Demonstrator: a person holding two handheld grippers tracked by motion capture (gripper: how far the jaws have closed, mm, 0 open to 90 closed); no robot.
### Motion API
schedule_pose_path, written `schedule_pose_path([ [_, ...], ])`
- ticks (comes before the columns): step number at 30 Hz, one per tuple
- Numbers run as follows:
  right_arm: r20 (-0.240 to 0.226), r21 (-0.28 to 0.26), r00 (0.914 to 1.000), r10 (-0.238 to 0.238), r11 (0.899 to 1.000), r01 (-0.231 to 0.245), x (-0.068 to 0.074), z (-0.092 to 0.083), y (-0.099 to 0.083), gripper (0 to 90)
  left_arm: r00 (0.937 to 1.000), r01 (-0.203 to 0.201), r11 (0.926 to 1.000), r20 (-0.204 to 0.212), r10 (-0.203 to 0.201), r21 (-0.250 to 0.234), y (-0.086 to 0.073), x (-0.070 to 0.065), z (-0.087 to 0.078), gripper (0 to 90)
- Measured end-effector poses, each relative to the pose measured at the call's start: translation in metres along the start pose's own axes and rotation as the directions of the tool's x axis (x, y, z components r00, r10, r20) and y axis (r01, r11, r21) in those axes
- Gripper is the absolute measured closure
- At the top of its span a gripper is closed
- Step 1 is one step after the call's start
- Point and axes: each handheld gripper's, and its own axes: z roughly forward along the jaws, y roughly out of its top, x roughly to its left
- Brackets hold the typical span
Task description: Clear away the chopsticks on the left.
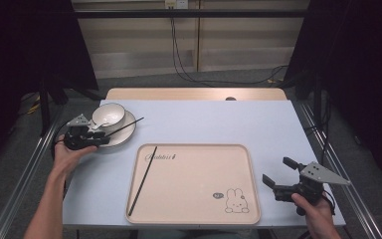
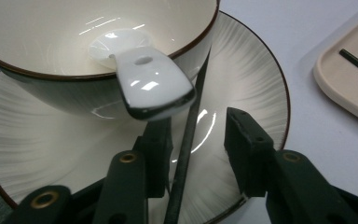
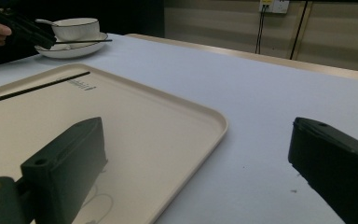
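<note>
We found the left gripper (image 2: 196, 140) narrowed around a chopstick (image 2: 186, 154) on the plate (image 2: 256, 70), pads apart; the right gripper (image 3: 196, 172) stood wide.

My left arm stretches up the left side, hand wrapped around the left gripper (image 1: 98, 138), grey plate on top, nose pointing right. Its jaws stand partly apart, one thin black stick between them, pads not pressing on it. My right hand (image 1: 312, 208) sits at the near right corner, holding the right gripper (image 1: 278, 172) level, aimed left, jaws spread wide apart.
</note>
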Motion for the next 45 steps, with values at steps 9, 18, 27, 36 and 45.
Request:
schedule_pose_path([
  [9,-0.005,0.002,1.0,0.005,1.0,-0.005,0.0,-0.001,0.0,3.7,0.999,0.001,0.9995,0.045,-0.002,0.031,0.002,-0.002,0.007,79.1],
  [18,-0.004,0.001,1.0,0.002,1.0,-0.002,0.0,0.0,0.0,3.8,0.9975,0.007,0.9985,0.069,-0.011,0.054,0.002,-0.004,0.007,85.4],
  [27,-0.006,0.002,1.0,0.0,1.0,0.0,0.0,-0.001,0.0,3.8,0.9948,0.05,0.9968,0.086,-0.055,0.063,0.003,-0.009,0.006,85.6],
  [36,-0.008,0.008,1.0,0.003,1.0,-0.003,0.001,0.0,0.0,3.8,0.9869,0.103,0.9944,0.123,-0.105,0.022,0.006,-0.018,-0.007,85.6],
  [45,-0.005,0.005,1.0,0.0,1.0,0.0,0.0,0.001,0.0,3.7,0.9837,0.126,0.9919,0.127,-0.127,0.015,0.004,-0.029,-0.021,85.7],
])
